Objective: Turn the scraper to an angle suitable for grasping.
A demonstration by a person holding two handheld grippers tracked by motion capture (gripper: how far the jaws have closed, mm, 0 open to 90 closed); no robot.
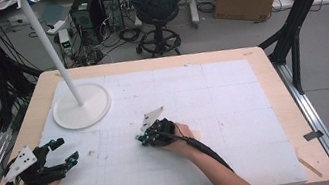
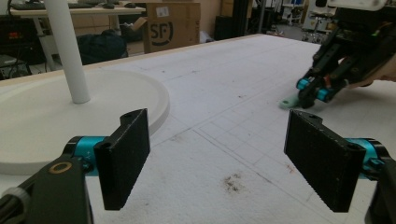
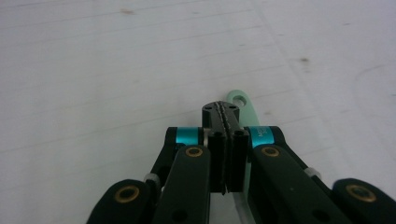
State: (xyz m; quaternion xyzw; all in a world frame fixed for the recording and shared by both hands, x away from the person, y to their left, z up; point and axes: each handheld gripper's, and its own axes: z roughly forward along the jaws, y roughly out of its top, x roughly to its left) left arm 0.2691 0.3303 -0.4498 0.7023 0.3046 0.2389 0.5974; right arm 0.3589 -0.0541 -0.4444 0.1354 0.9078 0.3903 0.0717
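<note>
Green tab point(image 3: 243, 103) beside pressed-together right claw point(image 3: 226, 108).

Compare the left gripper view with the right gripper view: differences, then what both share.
Left gripper view: the left gripper, jaws wide apart, the white stand base, a cardboard box. Right gripper view: its own jaws pressed together, seen close. Shared: the right gripper, the pale green tab at its tip, the white table cover.

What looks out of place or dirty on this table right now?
Nothing is spilled or broken. The white table cover has a few dark smudges near the left hand-held gripper. A small pale green tab lies flat just past the closed tips of the right hand-held gripper.
</note>
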